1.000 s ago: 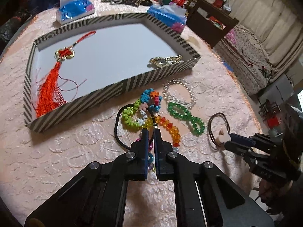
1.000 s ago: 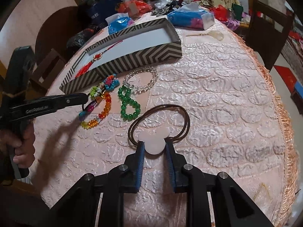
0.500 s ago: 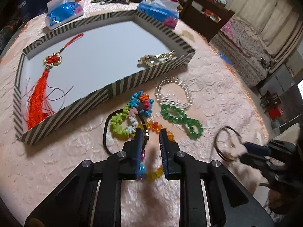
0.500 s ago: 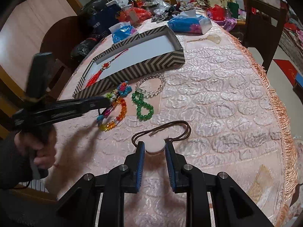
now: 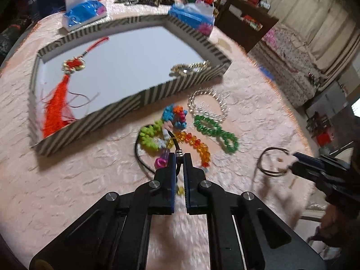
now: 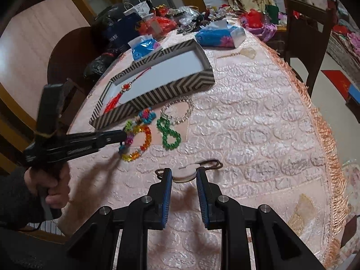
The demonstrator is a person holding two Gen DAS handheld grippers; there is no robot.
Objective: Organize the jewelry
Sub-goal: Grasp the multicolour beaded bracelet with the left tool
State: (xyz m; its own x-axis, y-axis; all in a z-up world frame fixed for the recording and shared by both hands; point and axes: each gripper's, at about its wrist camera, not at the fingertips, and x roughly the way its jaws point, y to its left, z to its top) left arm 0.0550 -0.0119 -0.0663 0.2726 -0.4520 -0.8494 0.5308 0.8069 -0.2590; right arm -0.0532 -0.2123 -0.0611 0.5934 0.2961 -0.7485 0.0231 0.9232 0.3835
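Note:
My left gripper (image 5: 178, 157) is shut on a black cord carrying the multicoloured bead bracelet (image 5: 191, 141), lifted just above the pink tablecloth; it shows in the right wrist view (image 6: 137, 144) too. My right gripper (image 6: 183, 174) is shut on the white mouse-shaped charm (image 6: 185, 173) of a brown cord loop (image 6: 213, 163), raised off the table; it also shows in the left wrist view (image 5: 275, 162). The striped tray (image 5: 126, 103) holds a red tassel knot (image 5: 58, 103) and a gold bracelet (image 5: 189, 68).
A green bead bracelet (image 5: 216, 132) and a clear bead bracelet (image 5: 209, 103) lie on the cloth in front of the tray. Blue tissue packs (image 5: 191, 15) and clutter stand behind the tray. The fringed table edge (image 6: 326, 135) runs along the right.
Both grippers have risen from the table. The left one lifted the multicoloured bracelet by its cord; the right one lifted the brown cord loop by its white charm.

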